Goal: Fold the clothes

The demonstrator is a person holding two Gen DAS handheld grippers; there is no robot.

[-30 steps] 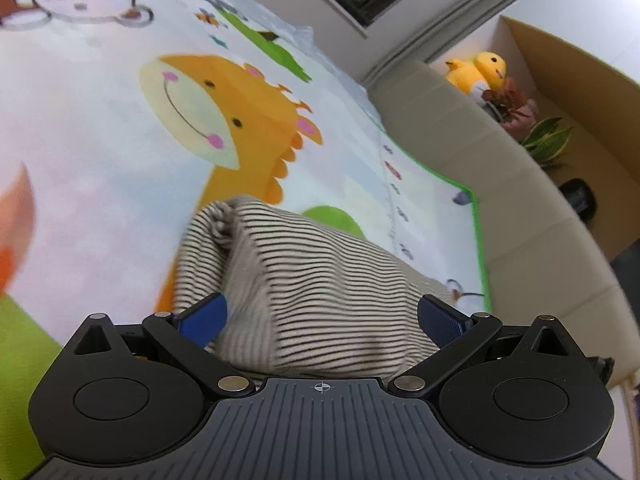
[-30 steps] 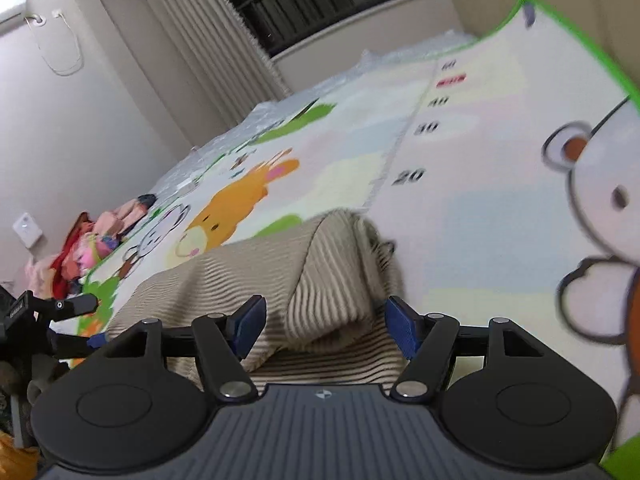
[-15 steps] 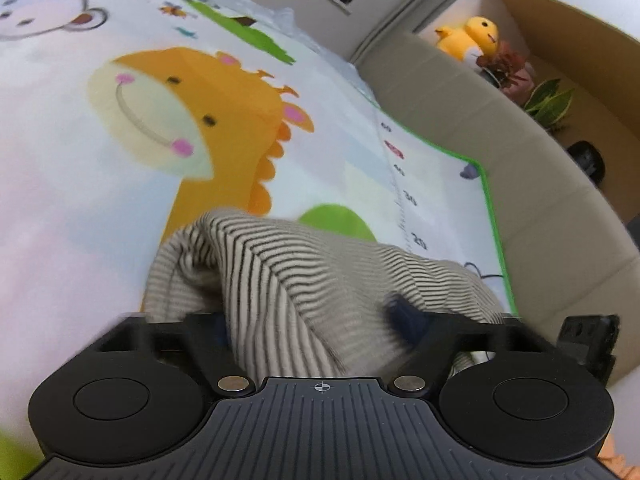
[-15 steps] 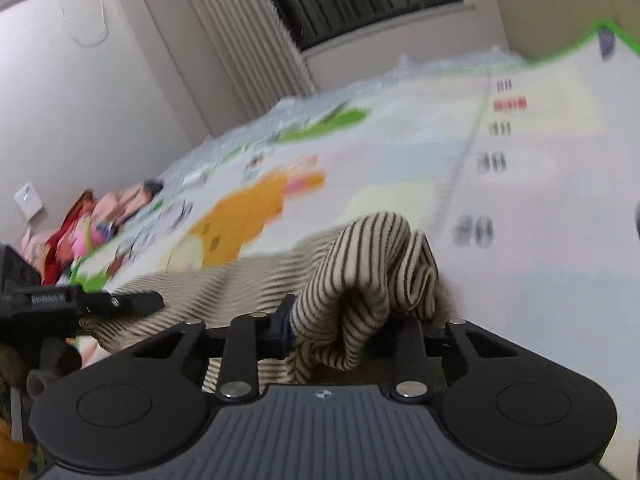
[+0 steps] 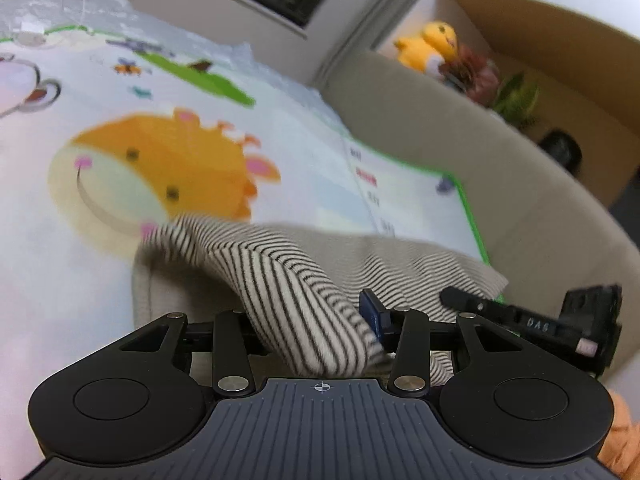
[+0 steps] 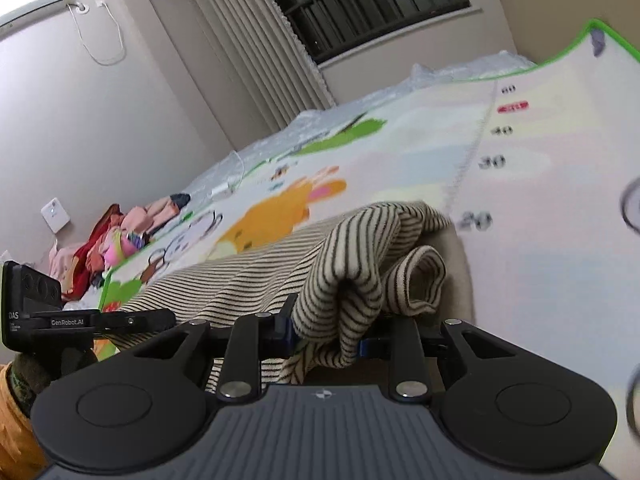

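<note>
Left gripper (image 5: 316, 320) closed on a bunched fold of the striped top (image 5: 280, 272), cloth rising between its 2 fingers. Right gripper (image 6: 332, 328) likewise clamped on another bunch of the top (image 6: 348, 264). Rest of the garment stretched between both tools, draped ahead over the play mat (image 5: 120, 92). Pile of clothes (image 6: 116, 240) far off left of the right tool. Plush toy (image 5: 432, 46) beyond, up right of the left tool.
</note>
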